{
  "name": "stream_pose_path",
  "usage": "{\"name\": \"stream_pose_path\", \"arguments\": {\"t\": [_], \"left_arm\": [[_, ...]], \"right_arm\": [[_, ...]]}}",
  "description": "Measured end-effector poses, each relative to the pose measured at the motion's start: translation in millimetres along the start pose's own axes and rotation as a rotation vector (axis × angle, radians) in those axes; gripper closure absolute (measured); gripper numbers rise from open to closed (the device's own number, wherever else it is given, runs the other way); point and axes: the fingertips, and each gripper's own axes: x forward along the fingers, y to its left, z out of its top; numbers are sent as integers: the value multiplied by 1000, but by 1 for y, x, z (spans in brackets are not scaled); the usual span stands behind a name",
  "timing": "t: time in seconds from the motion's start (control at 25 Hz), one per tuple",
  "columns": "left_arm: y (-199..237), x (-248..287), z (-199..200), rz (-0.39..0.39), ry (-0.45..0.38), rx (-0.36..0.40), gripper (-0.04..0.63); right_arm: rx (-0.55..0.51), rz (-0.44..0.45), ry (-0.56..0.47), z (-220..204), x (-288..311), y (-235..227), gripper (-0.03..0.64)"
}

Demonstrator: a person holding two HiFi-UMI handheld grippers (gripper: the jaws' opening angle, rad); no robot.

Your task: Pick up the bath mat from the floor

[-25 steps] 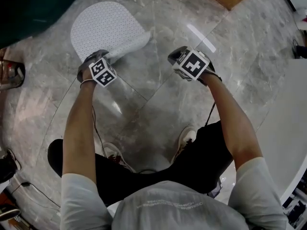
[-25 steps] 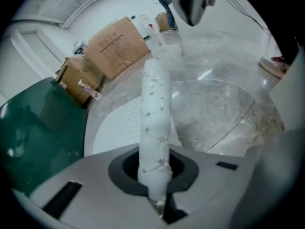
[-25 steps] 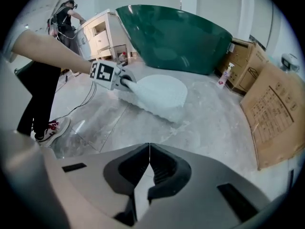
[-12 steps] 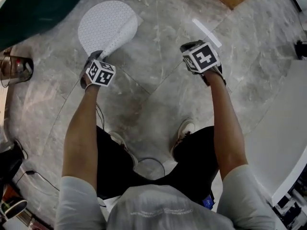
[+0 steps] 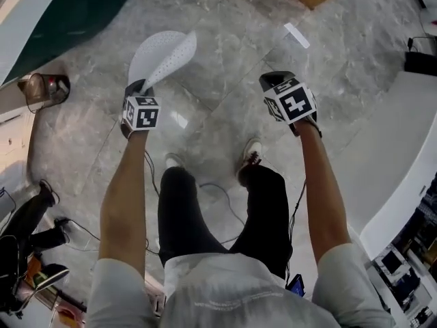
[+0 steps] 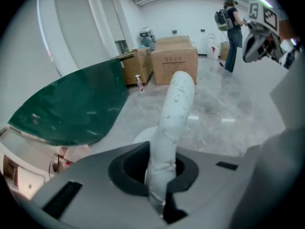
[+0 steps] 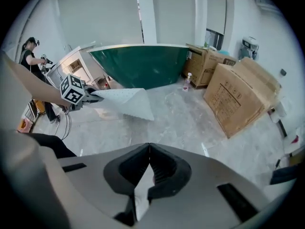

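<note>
nearest to me, my left gripper [image 6: 162, 175] is clamped on one edge of the bath mat [image 6: 176, 104]. the cloth is bunched thick between the jaws and rises out of them as a rolled tongue. my right gripper [image 7: 148, 163] is closed with nothing in it, jaw tips meeting, and sits off to the side, well apart from the mat.

in the head view the mat juts forward from the left gripper, curled along its length. in the right gripper view its far corner droops. i judge it clear of the marble floor [image 5: 225, 53], so the lift looks nearly done.

to do this well i would not loosen the left grip at all: only one edge is pinched and the whole weight hangs off it. i would raise it steadily, no swinging, since a floppy mat can slide out of a narrow bite. if it sags, i would open the right gripper and take the drooping corner as a second hold.

a cable [image 5: 212, 197] lies by my feet, so i would step with care. farther off, the green curved panel [image 6: 71, 104] stands left of the mat, and i would lift away from it. the cardboard boxes [image 6: 174, 61] and a person [image 6: 232, 25] are well apart.
</note>
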Motion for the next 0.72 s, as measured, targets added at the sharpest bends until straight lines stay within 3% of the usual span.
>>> {"name": "stream_pose_path", "arguments": {"t": [0.16,0.36,0.56,0.72], "left_arm": [[8,-94,6,-53,32,-214,558],[-7,-206,25,-99,-21,-274,558],[-14,-324,67,-164,-174,-322,558],[9,-401,117,-154,-351,-383,557]], "right_arm": [[56,-10,-21,21,-84,26,603],[113,-30,-146,64,-182,49,603],[96,-92,-248,92,-273,61,603],[59,-143,-375,132,-336,60,603]]}}
